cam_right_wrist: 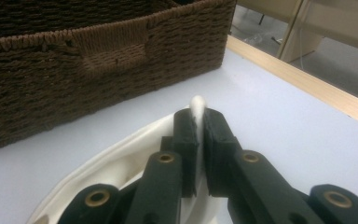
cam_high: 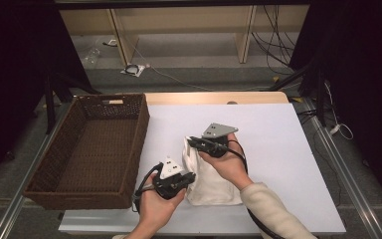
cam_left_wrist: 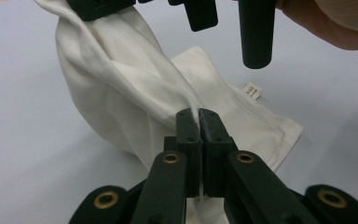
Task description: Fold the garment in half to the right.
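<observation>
L gripper (cam_left_wrist: 199, 116) was clamped on a fold of the white cloth (cam_left_wrist: 121, 88); R gripper (cam_right_wrist: 199, 116) pinched its upper edge. Cloth hung between both, lower part on the table (cam_high: 278, 149). Small label (cam_left_wrist: 251, 91) beyond L jaws, text illegible. Wicker basket (cam_right_wrist: 74, 60) ahead of R jaws.

The basket (cam_high: 92, 149) sits on the left part of the surface (cam_high: 278, 149). The cloth (cam_high: 206, 174) lies on the surface just right of the basket, toward the near edge. The left claw (cam_high: 191, 177) is at the cloth's left edge, between basket and cloth. The right claw (cam_high: 191, 142) is at the cloth's far end, farther from the basket's near corner.
</observation>
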Demonstrator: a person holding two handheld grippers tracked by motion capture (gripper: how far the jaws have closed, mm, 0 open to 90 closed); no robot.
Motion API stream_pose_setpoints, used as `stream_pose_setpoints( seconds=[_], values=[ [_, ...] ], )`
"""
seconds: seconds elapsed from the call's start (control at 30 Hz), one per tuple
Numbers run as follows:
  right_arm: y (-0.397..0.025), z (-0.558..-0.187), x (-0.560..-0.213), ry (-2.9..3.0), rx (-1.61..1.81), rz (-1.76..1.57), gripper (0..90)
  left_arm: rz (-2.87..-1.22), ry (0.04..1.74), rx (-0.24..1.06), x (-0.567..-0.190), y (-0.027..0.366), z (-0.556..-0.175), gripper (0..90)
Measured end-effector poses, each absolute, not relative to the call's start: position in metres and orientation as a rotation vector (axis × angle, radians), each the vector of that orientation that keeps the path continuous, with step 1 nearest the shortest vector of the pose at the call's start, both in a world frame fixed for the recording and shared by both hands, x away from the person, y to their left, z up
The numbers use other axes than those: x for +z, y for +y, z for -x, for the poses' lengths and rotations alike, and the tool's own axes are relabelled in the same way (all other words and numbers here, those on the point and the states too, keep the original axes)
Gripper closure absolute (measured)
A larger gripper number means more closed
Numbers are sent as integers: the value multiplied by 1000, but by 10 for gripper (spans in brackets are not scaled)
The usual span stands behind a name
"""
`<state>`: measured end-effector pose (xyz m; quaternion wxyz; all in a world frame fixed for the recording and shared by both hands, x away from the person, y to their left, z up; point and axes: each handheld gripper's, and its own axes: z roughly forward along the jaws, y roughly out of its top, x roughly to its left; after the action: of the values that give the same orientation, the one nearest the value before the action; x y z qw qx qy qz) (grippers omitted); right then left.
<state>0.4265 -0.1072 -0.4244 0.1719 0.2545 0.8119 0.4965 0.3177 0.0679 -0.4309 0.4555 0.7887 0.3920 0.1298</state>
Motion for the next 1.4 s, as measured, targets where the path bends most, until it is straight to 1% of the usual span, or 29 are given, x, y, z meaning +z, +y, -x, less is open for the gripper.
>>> stream_pose_setpoints(
  seconds=[0.57,1.4],
  values=[
    [-123,-425,-426,2282,1402,-753,854,-1966,939,305,-432,51,-322,870],
    [-137,-424,-430,2263,1399,-792,853,-1989,924,289,-437,37,-327,870]
  ],
)
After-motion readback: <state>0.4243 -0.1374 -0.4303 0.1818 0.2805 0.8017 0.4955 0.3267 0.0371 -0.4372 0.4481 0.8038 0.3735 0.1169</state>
